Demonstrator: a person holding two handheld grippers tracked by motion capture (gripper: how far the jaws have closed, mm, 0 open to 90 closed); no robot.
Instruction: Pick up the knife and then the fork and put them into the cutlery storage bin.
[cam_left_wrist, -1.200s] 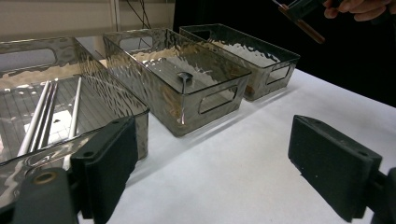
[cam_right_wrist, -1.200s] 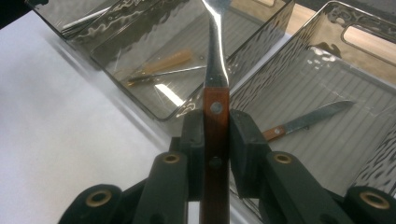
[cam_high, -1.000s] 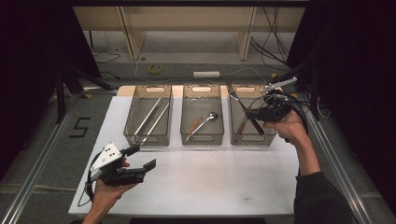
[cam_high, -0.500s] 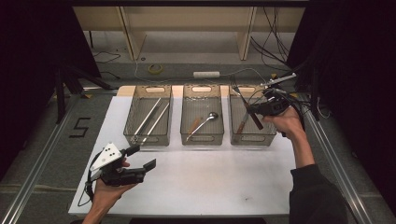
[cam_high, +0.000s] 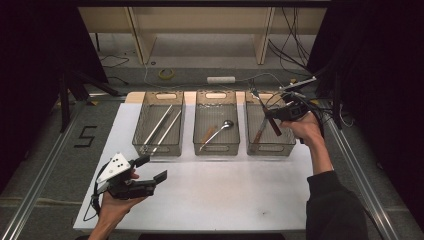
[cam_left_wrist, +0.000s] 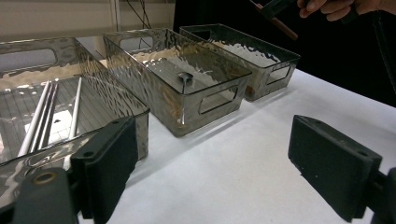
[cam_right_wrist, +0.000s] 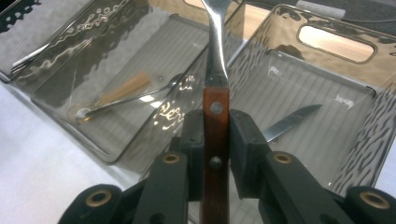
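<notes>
1. Holding a wood-handled fork (cam_right_wrist: 215, 122), the right tongs (cam_right_wrist: 215, 135) clamp its riveted handle between both pads, the steel neck pointing away from the hand.
2. Fork and right tongs (cam_high: 280, 114) hang above the right bin (cam_high: 290, 146) of three clear bins along the counter's far edge; a knife (cam_right_wrist: 292, 122) already lies in that bin.
3. Middle bin (cam_high: 216, 148) holds a spoon (cam_high: 220, 130); left bin (cam_high: 157, 149) holds long metal rods (cam_high: 162, 125).
4. Left tongs (cam_left_wrist: 210, 172) stand wide and empty near the counter's (cam_high: 225, 195) near left corner.
5. Risk: the grip is on a narrow, smooth handle, so a tilt could let the fork pivot and slip.
6. Risk: released high, the fork could strike the bin's rim, bounce onto the counter, or knock the light bin askew.
</notes>
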